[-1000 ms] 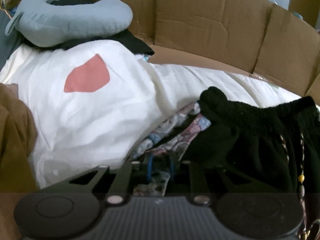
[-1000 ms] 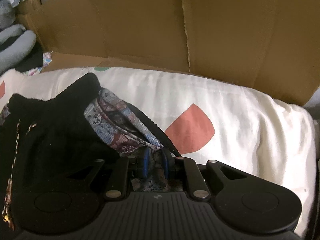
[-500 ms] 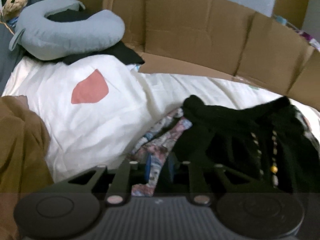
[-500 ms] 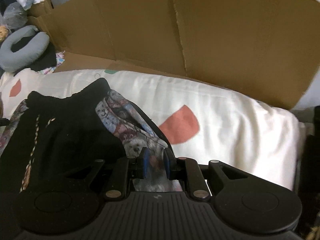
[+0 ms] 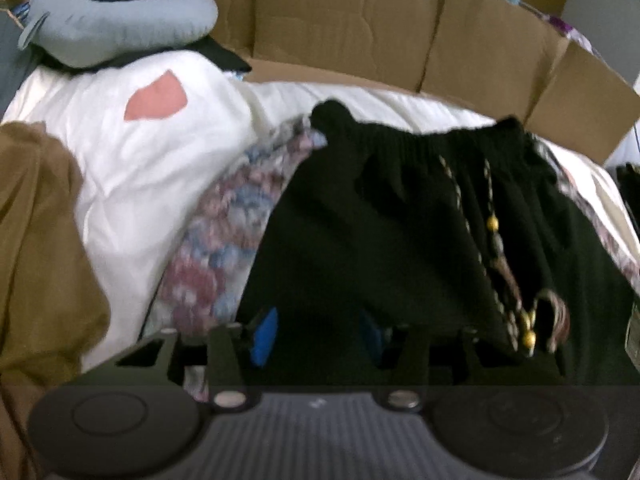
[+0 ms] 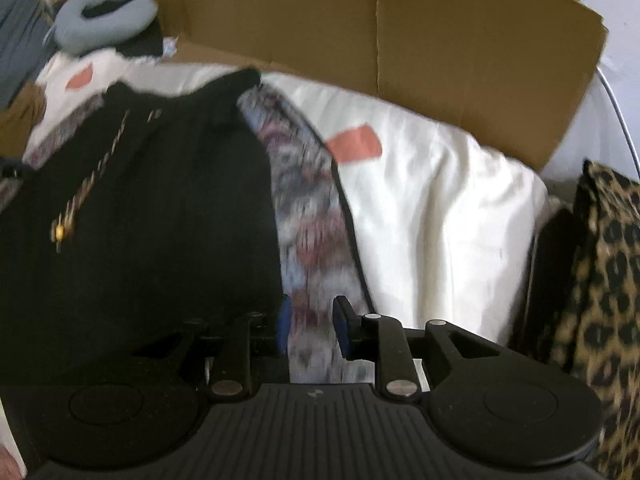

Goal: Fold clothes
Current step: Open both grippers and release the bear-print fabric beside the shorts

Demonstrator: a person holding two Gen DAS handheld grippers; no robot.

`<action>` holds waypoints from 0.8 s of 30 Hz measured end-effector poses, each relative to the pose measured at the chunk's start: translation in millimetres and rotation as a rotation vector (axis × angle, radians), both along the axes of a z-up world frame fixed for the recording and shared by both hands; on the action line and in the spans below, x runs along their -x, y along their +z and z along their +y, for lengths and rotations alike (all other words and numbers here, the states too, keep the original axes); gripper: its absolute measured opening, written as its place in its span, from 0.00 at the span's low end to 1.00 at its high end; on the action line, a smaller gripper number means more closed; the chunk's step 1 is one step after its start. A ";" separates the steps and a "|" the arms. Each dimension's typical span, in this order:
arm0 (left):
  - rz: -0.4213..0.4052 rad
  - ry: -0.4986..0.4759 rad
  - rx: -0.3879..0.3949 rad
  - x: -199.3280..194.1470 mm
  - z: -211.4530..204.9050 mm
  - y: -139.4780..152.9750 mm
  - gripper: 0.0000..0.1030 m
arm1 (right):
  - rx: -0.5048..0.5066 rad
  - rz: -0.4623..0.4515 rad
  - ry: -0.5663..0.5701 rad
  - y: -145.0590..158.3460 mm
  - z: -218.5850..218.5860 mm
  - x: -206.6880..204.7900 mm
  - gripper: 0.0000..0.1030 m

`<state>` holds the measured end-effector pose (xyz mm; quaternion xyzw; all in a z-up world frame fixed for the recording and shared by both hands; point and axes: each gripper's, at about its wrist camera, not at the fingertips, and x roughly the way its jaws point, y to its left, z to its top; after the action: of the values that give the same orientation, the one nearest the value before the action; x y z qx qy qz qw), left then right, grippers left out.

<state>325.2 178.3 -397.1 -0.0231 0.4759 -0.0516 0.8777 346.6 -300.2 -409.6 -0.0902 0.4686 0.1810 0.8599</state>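
We had the black patterned-lined garment with a beaded drawstring (image 5: 400, 216) spread on the white quilt (image 5: 168, 168), our left gripper (image 5: 320, 332) parted above its near hem and our right gripper (image 6: 312, 324) parted around the patterned edge, neither pinching. With nothing clamped, we judged the soft hem could slump and crease. Only the right view showed the leopard-print cushion (image 6: 600, 280); only the left showed the brown cloth (image 5: 40, 240).

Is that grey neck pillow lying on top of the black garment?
No, the grey neck pillow sits far back by the cardboard, apart from the black garment.
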 end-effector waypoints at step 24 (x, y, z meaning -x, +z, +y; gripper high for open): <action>0.164 0.060 -0.110 54.2 30.2 -5.0 0.54 | 0.084 0.074 -0.166 -23.1 -67.0 96.7 0.30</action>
<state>271.0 208.5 -402.1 0.0067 0.5472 0.0028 0.8369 249.9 -367.1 -432.8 -0.0805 0.5133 0.0927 0.8494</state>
